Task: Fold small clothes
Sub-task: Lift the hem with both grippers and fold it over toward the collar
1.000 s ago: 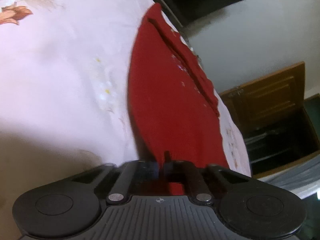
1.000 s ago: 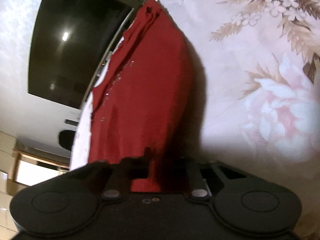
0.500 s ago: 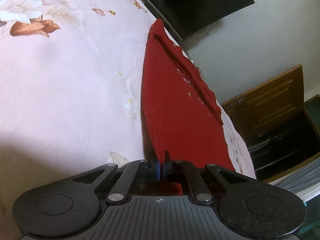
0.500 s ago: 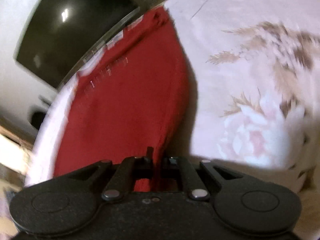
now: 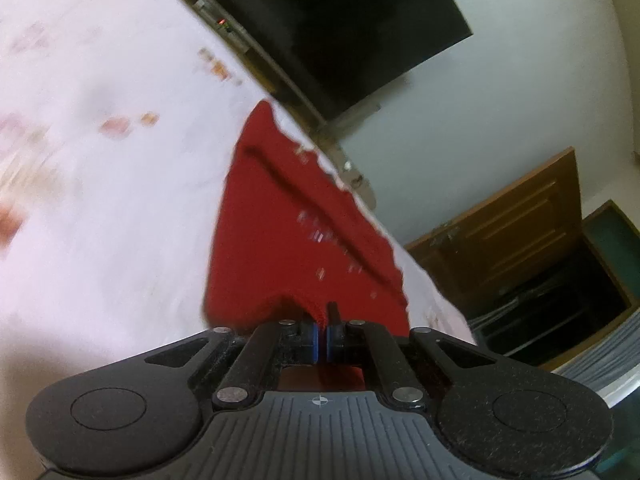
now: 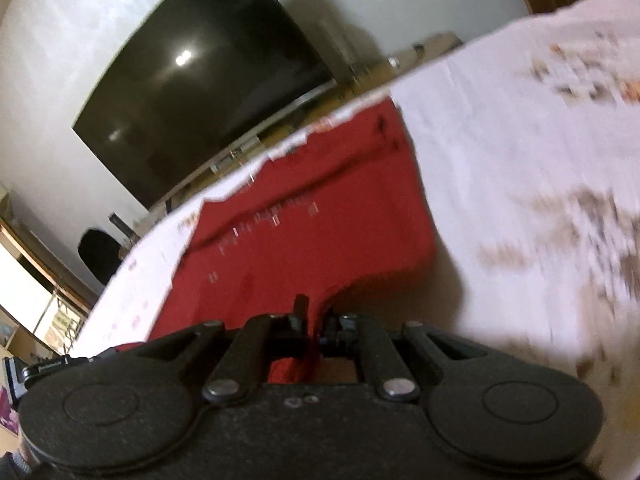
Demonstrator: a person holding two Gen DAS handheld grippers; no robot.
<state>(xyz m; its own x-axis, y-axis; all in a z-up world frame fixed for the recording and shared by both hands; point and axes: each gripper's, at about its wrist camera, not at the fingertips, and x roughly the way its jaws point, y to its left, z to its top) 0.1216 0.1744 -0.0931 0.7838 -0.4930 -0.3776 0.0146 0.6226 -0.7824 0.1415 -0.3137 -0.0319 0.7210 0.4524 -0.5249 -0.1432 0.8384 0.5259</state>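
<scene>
In the left wrist view, the left gripper (image 5: 322, 330) has its jaws pinched on the near edge of the red garment (image 5: 280, 240), which stretches away across the floral bedsheet (image 5: 100, 200) toward the dark screen (image 5: 340, 20); the sheet's pattern is blurred. In the right wrist view, the right gripper (image 6: 316, 320) likewise pinches the garment's (image 6: 300, 240) near edge, the clamped fabric largely hidden behind the jaws, and the sheet (image 6: 520, 200) beside the garment is smeared.

Floral bedsheet (image 5: 120, 220); red garment (image 5: 280, 248) lying on it
</scene>
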